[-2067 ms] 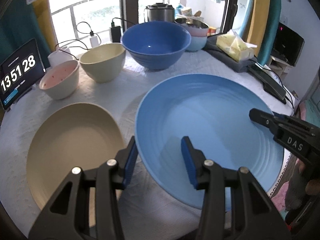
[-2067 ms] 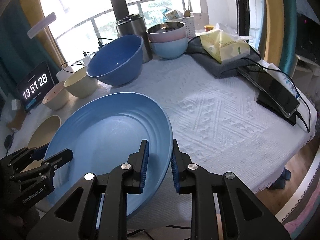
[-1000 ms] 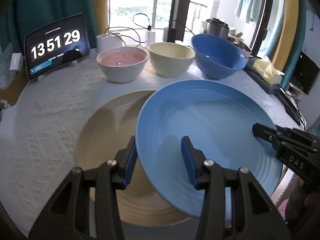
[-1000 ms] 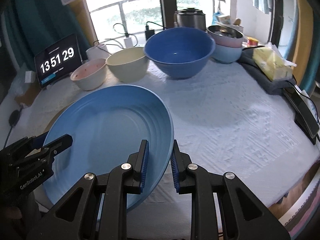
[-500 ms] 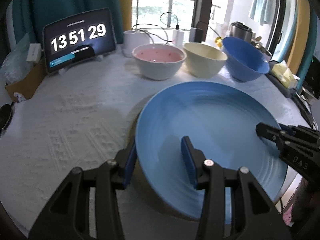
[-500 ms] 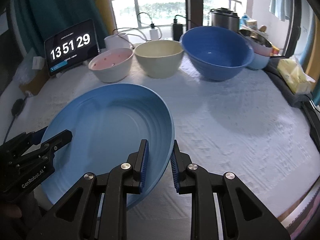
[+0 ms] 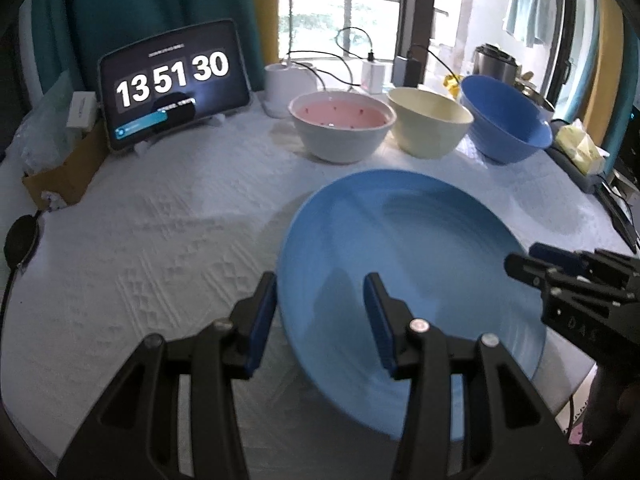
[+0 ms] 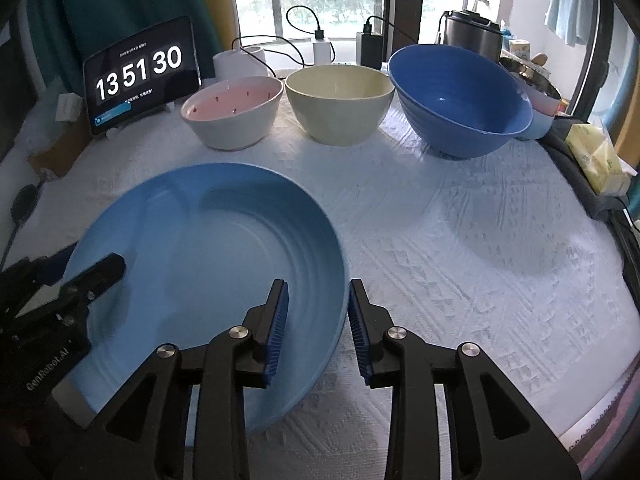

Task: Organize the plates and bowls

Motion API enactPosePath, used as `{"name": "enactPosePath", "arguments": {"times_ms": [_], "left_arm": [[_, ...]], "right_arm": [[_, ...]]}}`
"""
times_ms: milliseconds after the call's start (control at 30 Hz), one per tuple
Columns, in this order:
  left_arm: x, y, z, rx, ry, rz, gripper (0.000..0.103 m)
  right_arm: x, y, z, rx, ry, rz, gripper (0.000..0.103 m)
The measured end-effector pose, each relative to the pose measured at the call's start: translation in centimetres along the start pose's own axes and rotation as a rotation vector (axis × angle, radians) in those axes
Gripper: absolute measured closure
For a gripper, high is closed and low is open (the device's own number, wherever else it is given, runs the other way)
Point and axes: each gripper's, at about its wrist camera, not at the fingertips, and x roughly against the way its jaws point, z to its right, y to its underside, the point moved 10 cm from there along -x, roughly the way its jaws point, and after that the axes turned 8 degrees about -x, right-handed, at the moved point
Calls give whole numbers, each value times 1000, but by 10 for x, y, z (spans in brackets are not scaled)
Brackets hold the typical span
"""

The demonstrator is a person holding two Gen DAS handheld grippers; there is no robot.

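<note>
A large blue plate [image 7: 420, 260] [image 8: 208, 248] lies low over the white tablecloth; nothing shows beneath it. My left gripper [image 7: 320, 316] [image 8: 80, 266] is shut on the plate's left rim, one pad outside the edge and one over the inner slope. My right gripper [image 8: 316, 312] [image 7: 528, 258] straddles the opposite rim. Its jaws are opening, and gaps show between the pads and the rim. Behind the plate a pink-lined bowl [image 7: 340, 128] [image 8: 232, 116], a cream bowl [image 7: 430, 124] [image 8: 340, 100] and a big blue bowl [image 7: 504, 120] [image 8: 460, 100] stand in a row.
A tablet clock [image 7: 172, 84] leans at the back left beside a cardboard box [image 7: 60, 176]. Chargers and cables run along the window side. A tissue pack [image 8: 596, 156] on a grey cloth and a dark device [image 7: 616, 216] lie at the right edge.
Both grippers carried the blue plate leftward over the beige plate, which is now covered. The right gripper's jaws have widened off the rim; the left jaws look unchanged.
</note>
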Motion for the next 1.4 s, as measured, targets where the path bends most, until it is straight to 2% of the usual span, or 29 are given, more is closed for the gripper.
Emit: {"name": "enactPosePath", "arguments": {"times_ms": [333, 600, 1400], "left_arm": [[6, -1, -11, 23, -20, 20, 57], [17, -6, -5, 21, -24, 42, 57], [30, -31, 71, -55, 25, 50, 56]], "right_arm": [[2, 3, -1, -10, -2, -5, 68], [10, 5, 4, -25, -19, 9, 68], [40, 4, 72, -134, -53, 79, 68]]}}
